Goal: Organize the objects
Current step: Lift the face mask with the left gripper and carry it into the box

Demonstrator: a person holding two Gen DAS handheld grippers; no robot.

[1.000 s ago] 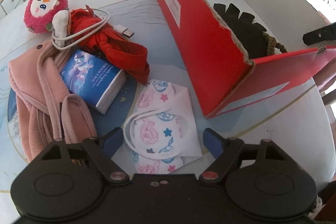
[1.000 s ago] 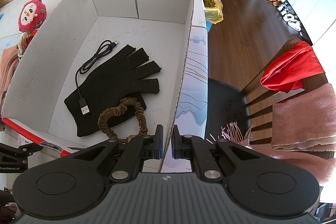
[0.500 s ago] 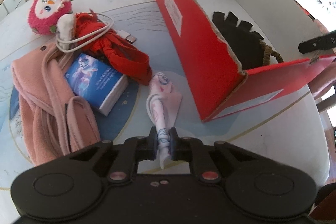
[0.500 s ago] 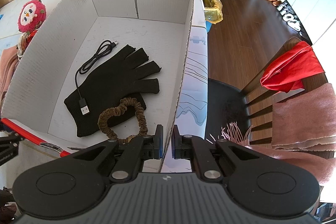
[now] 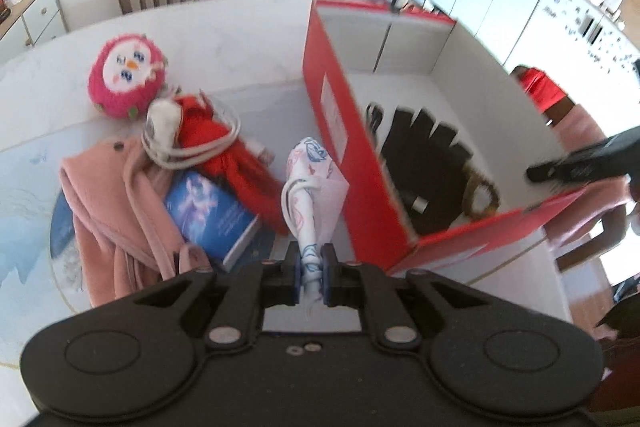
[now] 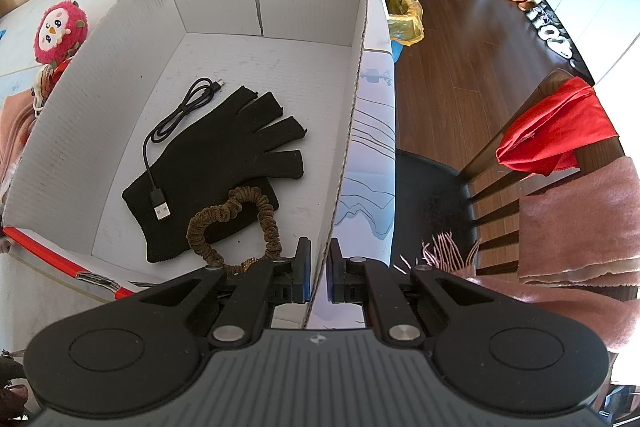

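My left tongs (image 5: 311, 269) are pinched on the lower end of the printed face mask (image 5: 310, 195), which hangs lifted off the counter (image 5: 248, 27) just beside the outer red wall of the cardboard box (image 5: 340, 131). The mask is thin, soft, non-woven cloth with pink and blue cartoon prints and white elastic ear loops; I judge it nearly weightless and floppy, so it will fold and swing as it travels, and a grip on the bunched fabric, as now, seems safer than one on a stretchy loop that could snag the box rim. My right tongs (image 6: 317, 273) are narrowed astride the box's right-hand wall (image 6: 354, 115), corrugated and stiff, white inside, apparently steadying it. Inside on the box floor lie a black knit fingerless glove (image 6: 224, 155), a black USB cable (image 6: 168, 131) partly across it, and a brown ruffled scrunchie (image 6: 236, 223) at the glove's cuff. On the counter's left part wait a round pink plush toy (image 5: 126, 79), a coiled white cable (image 5: 180, 143) over red fabric (image 5: 232, 155), a pink fleece garment (image 5: 112, 203), and a glossy blue tissue pack (image 5: 208, 215), all soft except the cables' plugs.
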